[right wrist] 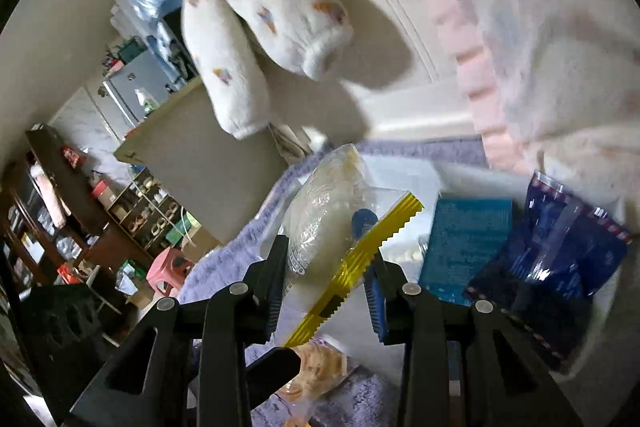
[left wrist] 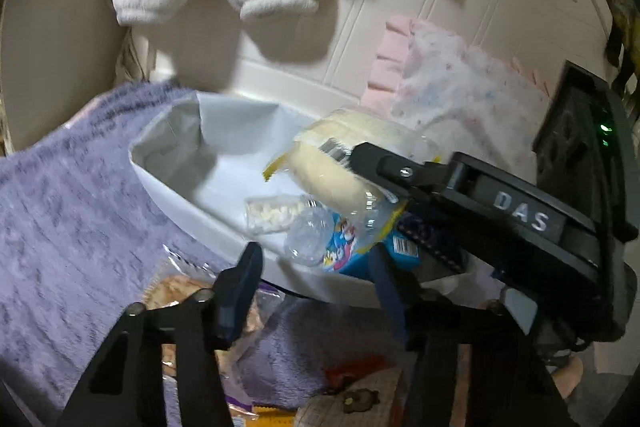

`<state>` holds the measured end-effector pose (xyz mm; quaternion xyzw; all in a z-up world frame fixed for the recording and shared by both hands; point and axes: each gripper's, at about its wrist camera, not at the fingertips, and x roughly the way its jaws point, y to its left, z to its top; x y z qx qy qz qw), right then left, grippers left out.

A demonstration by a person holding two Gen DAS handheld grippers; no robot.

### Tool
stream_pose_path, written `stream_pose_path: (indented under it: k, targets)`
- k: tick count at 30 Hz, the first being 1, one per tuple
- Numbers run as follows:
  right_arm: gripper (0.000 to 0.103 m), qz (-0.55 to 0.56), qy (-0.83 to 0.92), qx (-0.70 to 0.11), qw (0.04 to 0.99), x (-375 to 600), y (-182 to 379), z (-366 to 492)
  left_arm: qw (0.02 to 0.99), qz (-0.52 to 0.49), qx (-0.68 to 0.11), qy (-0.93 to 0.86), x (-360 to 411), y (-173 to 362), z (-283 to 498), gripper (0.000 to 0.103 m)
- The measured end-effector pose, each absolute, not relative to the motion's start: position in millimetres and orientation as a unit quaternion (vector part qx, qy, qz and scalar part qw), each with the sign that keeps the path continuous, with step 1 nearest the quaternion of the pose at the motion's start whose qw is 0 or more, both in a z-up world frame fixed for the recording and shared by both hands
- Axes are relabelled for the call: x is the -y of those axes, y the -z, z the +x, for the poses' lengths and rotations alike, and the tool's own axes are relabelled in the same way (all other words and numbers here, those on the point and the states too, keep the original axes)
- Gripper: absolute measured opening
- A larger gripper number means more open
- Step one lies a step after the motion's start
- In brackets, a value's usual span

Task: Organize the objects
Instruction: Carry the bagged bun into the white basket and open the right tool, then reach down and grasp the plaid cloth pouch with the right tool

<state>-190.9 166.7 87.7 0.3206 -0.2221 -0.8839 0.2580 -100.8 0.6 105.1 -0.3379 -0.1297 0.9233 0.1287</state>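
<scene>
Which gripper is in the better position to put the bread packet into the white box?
Right. The right gripper is shut on the bread packet and holds it over the white box. The left gripper is open, holds nothing, and sits at the box's near rim.

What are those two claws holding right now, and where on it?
The right gripper pinches a clear bread packet near its yellow sealed end. The left gripper is open and holds nothing.
</scene>
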Motion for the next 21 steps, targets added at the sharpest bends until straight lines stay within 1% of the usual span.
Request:
stream_pose_path:
  k: [1, 2, 4, 6, 8, 9, 10, 13, 15, 16, 18, 19, 20, 21]
  targets:
    - [0.038, 0.329, 0.882, 0.220, 0.255, -166, -83, -195, 0.129, -0.339, 0.129, -0.923, -2, -101, -101, 0.046]
    - [0.041, 0.336, 0.882, 0.214, 0.253, -164, -80, -198, 0.128, -0.338, 0.126, -0.924, -3, -100, -101, 0.044]
    - [0.046, 0.336, 0.883, 0.208, 0.254, -163, -76, -200, 0.116, -0.331, 0.114, -0.930, -5, -99, -100, 0.043]
    - [0.048, 0.317, 0.889, 0.210, 0.256, -166, -80, -195, 0.103, -0.322, 0.105, -0.935, -6, -100, -97, 0.043]
    - [0.059, 0.290, 0.899, 0.203, 0.259, -169, -88, -187, 0.096, -0.315, 0.104, -0.939, -6, -103, -94, 0.043]
    - [0.061, 0.272, 0.906, 0.194, 0.259, -170, -94, -180, 0.093, -0.312, 0.102, -0.940, -7, -105, -93, 0.042]
    - [0.063, 0.258, 0.913, 0.185, 0.257, -170, -100, -175, 0.089, -0.306, 0.099, -0.943, -8, -107, -90, 0.039]
    - [0.065, 0.234, 0.922, 0.162, 0.262, -169, -112, -161, 0.052, -0.277, 0.070, -0.957, -17, -114, -79, 0.038]
    - [0.065, 0.240, 0.917, 0.157, 0.277, -168, -114, -156, 0.049, -0.250, 0.064, -0.965, -23, -119, -70, 0.038]
    - [0.065, 0.244, 0.914, 0.157, 0.285, -168, -114, -154, 0.049, -0.239, 0.066, -0.968, -25, -121, -67, 0.040]
    - [0.065, 0.254, 0.908, 0.154, 0.295, -168, -112, -149, 0.057, -0.206, 0.063, -0.975, -28, -125, -57, 0.048]
    - [0.065, 0.261, 0.905, 0.148, 0.301, -167, -109, -146, 0.055, -0.194, 0.055, -0.978, -30, -126, -54, 0.054]
    - [0.065, 0.264, 0.904, 0.143, 0.305, -166, -107, -142, 0.049, -0.186, 0.043, -0.980, -31, -127, -51, 0.059]
    - [0.065, 0.267, 0.903, 0.136, 0.308, -166, -105, -138, 0.040, -0.184, 0.031, -0.982, -32, -128, -49, 0.059]
